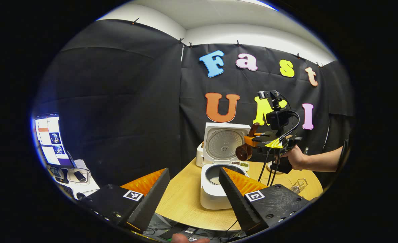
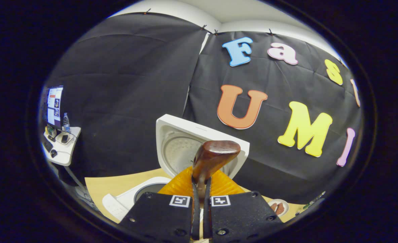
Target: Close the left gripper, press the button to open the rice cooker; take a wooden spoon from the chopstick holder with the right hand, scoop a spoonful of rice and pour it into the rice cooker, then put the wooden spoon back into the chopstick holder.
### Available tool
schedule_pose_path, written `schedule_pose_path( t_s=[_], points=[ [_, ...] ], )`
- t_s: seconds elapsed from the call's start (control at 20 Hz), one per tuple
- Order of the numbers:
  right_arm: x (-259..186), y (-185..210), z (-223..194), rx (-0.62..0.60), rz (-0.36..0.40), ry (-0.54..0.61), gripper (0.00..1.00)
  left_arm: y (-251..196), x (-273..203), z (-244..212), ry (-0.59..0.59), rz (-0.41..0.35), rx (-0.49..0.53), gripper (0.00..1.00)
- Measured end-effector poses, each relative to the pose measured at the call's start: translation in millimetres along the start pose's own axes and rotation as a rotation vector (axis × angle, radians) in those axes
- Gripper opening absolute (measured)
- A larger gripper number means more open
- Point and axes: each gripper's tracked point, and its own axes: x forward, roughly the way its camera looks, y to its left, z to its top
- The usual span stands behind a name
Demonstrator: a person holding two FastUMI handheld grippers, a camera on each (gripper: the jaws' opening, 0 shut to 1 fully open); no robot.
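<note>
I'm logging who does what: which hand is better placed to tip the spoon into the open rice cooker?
Right. The right gripper already clamps the wooden spoon and hovers by the rice cooker, whose lid is up. The left gripper hangs back, jaws open and empty.

White rice cooker (image 1: 216, 189) on round wooden table, lid (image 1: 226, 141) swung up and standing upright at back, ridged metal inner plate showing; dark inner pot (image 1: 219, 173) exposed. Dark brown glossy wooden spoon (image 2: 212, 158) raised above cooker, bowl forward, handle pinched between right gripper's fingers.
</note>
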Motion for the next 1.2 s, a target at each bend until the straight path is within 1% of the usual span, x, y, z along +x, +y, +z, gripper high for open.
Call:
schedule_pose_path(
  t_s=[0.15,0.25,0.35,0.45,0.6,0.75,0.95,1.1,1.2],
  points=[
    [-8,2,6,0.017,0.014,-0.018,0.09,-5,-1,2,-0.005,-0.006,0.001,0.94],
    [-18,2,8,0.054,0.019,-0.022,0.07,-8,-1,3,-0.006,-0.012,0.001,0.94],
    [-30,-2,8,0.109,0.026,-0.030,0.09,-12,-1,4,-0.006,-0.023,-0.003,0.94],
    [-41,-15,11,0.154,0.020,-0.030,0.09,-18,-1,8,-0.015,-0.036,-0.018,0.94],
    [-65,-38,20,0.209,-0.005,-0.049,0.09,-24,4,12,-0.023,-0.047,-0.013,0.94],
    [-96,-72,24,0.260,-0.053,-0.070,0.09,-33,10,17,-0.028,-0.066,-0.002,0.94],
    [-139,-125,14,0.359,-0.129,-0.078,0.09,-55,24,20,-0.032,-0.112,0.005,0.94],
    [-176,-173,-6,0.424,-0.220,-0.065,0.09,-76,37,26,-0.044,-0.152,0.016,0.94],
    [-203,-206,-29,0.442,-0.304,-0.045,0.09,-90,46,30,-0.055,-0.182,0.019,0.94]
  ],
)
